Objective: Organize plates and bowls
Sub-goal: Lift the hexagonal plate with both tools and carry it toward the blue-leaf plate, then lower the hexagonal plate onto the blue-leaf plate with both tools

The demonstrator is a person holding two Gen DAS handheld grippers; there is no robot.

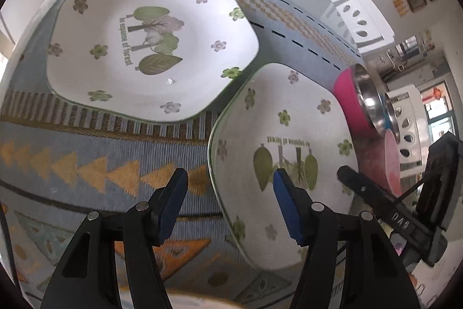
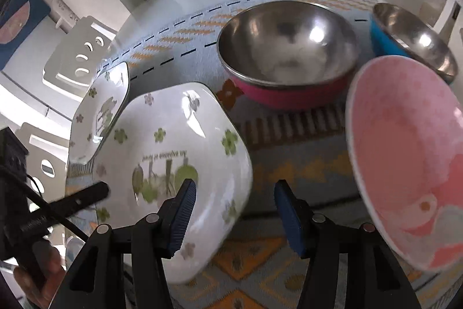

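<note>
Plates and bowls sit spread over the patterned tablecloth [image 1: 72,164]. Two flowered plates lie side by side, the near plate [image 1: 289,135] and the far plate [image 1: 150,48]; beyond are a magenta bowl [image 2: 286,54], a pink bowl [image 2: 411,158] and a blue bowl [image 2: 413,39]. Nothing looks stacked yet. Left gripper [image 1: 228,204] and right gripper [image 2: 234,216] both stand released, straddling opposite rims of the near plate; next, probably, clamp and lift it onto the far plate.

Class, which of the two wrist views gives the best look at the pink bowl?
The right wrist view: the pink bowl shows nearly its whole inside, tilted toward the camera beside the magenta steel bowl. The left wrist view shows only a thin, edge-on sliver of it at the right, partly hidden behind the other gripper.
</note>
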